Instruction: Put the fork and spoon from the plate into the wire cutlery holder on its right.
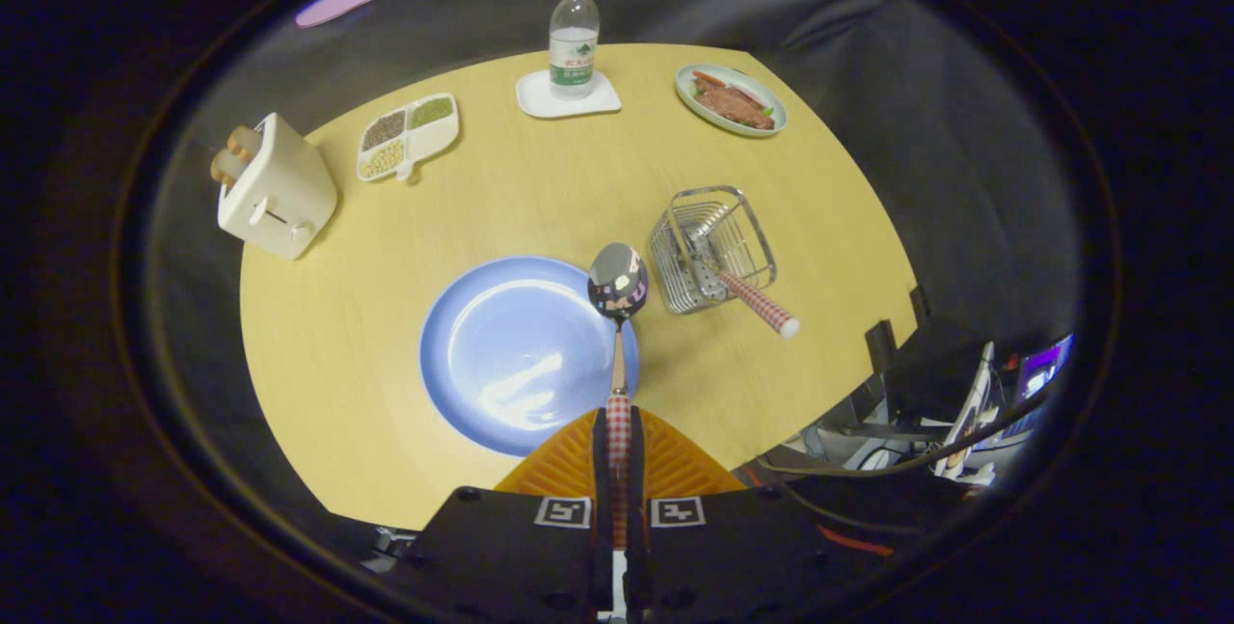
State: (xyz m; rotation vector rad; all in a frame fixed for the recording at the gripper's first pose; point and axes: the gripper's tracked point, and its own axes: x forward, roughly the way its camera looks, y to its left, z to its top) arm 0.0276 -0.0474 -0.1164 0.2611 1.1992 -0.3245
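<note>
My gripper (618, 436) is shut on the red-checked handle of the spoon (618, 279). The spoon sticks straight out ahead of the fingers, lifted, its shiny bowl over the right rim of the blue plate (501, 354). Nothing lies on the plate. Just right of the spoon's bowl stands the wire cutlery holder (711, 248). The fork (747, 294) rests in it, tines down inside the wires, its red-checked handle leaning out over the near right rim.
On the round yellow table (405, 470), beyond the plate: a cream toaster (275, 188) with bread at the left, a divided snack dish (407, 136), a water bottle (574, 42) on a white coaster, and a plate of meat (731, 99) behind the holder.
</note>
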